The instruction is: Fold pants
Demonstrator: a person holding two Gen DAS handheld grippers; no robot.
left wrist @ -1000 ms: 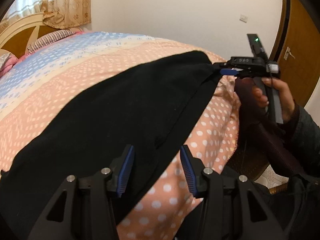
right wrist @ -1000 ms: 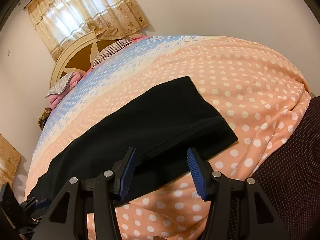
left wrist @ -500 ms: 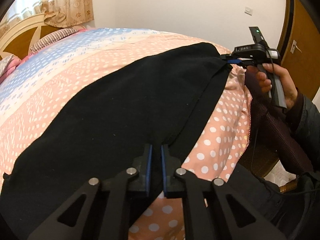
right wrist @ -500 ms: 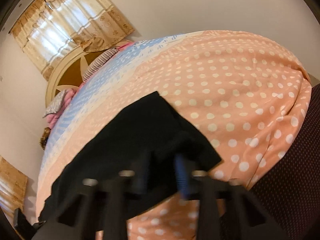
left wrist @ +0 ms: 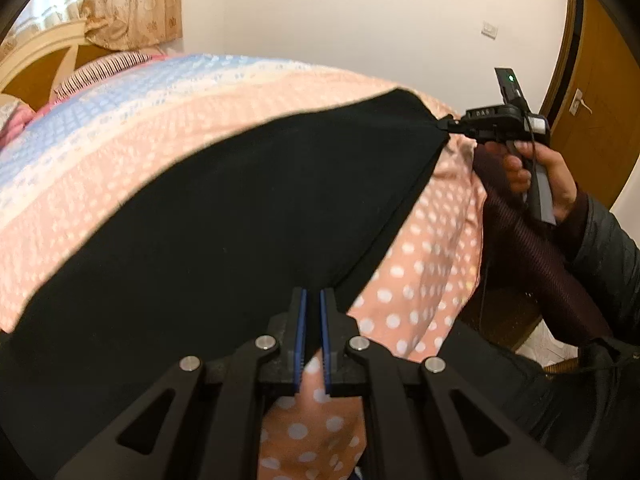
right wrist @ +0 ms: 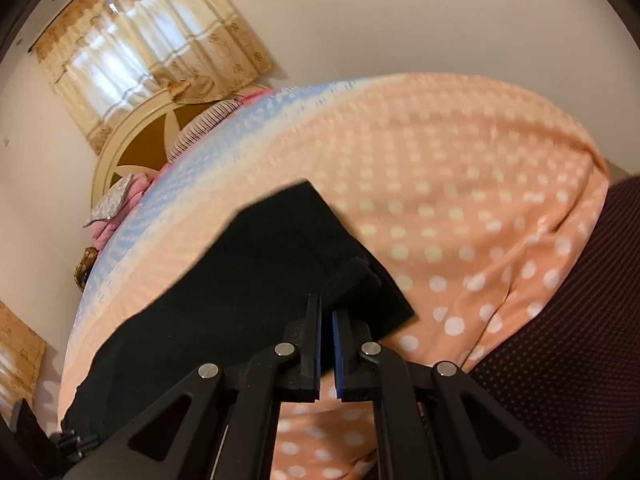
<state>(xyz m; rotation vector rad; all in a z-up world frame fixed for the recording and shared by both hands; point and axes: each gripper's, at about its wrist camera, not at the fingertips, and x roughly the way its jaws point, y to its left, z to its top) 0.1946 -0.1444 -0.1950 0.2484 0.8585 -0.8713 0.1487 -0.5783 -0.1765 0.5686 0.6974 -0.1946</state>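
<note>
Black pants (left wrist: 248, 216) lie stretched across a peach polka-dot bedspread (left wrist: 424, 248). My left gripper (left wrist: 313, 300) is shut on the near edge of the pants. In the left wrist view my right gripper (left wrist: 444, 125) pinches the far corner of the pants, held by a hand. In the right wrist view my right gripper (right wrist: 326, 308) is shut on the pants (right wrist: 240, 300) at a thick hem edge, which is slightly lifted and bunched. The left gripper's end shows at the lower left edge (right wrist: 68, 438), on the far end of the pants.
The bedspread (right wrist: 460, 184) turns blue and white toward the headboard (right wrist: 132, 152), with pillows (right wrist: 116, 204) and a curtained window (right wrist: 152, 52) behind. A wooden door (left wrist: 600, 92) stands at the right. A dark maroon dotted cloth (right wrist: 568, 344) lies at the bed's near right.
Both grippers went from open to shut on the pants' near edge. The right one has lifted and bunched its corner; the views have shifted slightly.
</note>
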